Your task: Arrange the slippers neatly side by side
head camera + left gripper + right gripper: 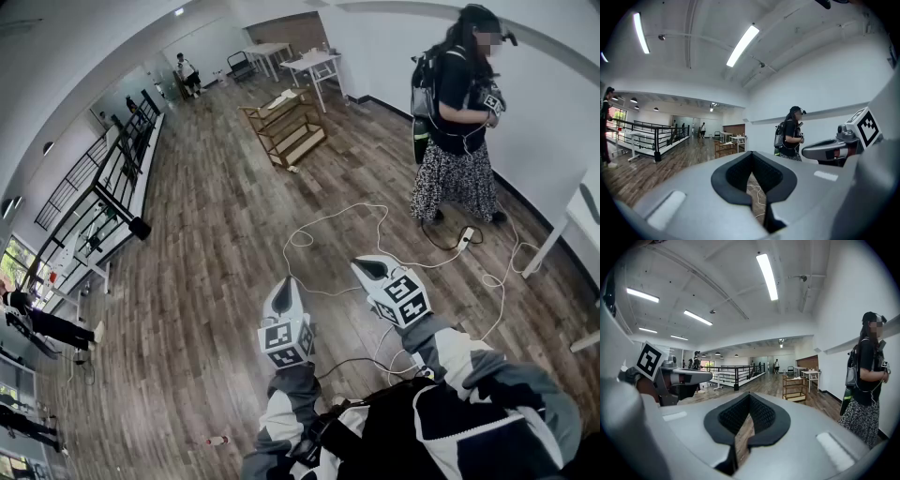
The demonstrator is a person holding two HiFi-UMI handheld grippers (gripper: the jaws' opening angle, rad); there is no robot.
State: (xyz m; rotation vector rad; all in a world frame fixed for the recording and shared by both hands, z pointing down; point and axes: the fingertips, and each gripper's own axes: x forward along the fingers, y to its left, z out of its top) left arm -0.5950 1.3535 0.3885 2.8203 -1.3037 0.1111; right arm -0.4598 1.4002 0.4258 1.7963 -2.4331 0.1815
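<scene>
Two tools, left tool (285, 284) and right tool (367, 267), are clenched empty; one wooden shelf (286, 127) stands beyond.

Your jacket sleeves (292, 412) are panelled grey, white and black. Your left gripper (285, 284) and right gripper (367, 267) are pale grey shells with black-lined tips. Each bears a cube (405, 298) of black-and-white square markers.

On my feed the floor (216, 253) looks like matt wood planks; left tool (285, 284) and right tool (364, 267) are smooth grey plastic, pads (737, 177) rough black.
</scene>
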